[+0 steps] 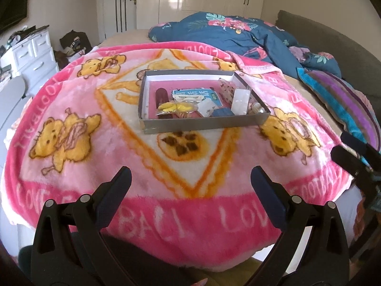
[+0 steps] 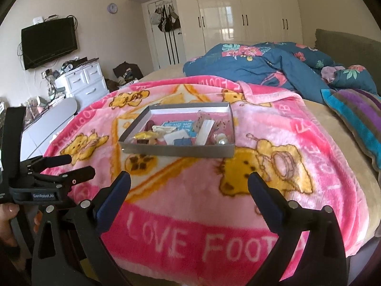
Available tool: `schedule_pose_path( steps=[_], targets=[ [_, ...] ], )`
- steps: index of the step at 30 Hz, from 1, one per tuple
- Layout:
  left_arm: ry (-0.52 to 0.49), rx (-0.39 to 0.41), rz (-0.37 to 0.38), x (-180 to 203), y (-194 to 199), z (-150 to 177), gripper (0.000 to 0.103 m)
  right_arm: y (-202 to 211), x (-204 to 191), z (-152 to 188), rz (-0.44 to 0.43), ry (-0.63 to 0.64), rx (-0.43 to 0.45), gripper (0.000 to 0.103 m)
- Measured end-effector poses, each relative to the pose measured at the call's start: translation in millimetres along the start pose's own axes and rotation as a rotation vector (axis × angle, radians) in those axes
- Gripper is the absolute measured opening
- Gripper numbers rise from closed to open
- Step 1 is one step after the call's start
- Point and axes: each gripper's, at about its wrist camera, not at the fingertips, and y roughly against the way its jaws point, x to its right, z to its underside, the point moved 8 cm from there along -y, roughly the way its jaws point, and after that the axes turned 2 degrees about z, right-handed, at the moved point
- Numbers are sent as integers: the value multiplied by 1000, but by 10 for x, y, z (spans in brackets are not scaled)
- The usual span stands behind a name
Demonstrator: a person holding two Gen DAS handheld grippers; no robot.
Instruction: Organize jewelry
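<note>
Left claw (image 1: 191, 181) open, wall television (image 2: 48, 43) right view only

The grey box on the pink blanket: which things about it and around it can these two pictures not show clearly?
- Grey box, both views: the small items inside overlap and are too small to name.
- Its near inside floor, right wrist view: hidden by the front wall.
- Right tongs, left wrist view: cut off by the right edge.
- Hand, right wrist view: cut off by the left edge.
</note>
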Motion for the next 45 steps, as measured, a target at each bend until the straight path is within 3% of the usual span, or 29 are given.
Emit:
schedule_pose_path(
  steps=[45],
  targets=[
    [-20,-23,-18,35,16,60,94,-32,0,98,-12,-20,-21,98]
  ],
)
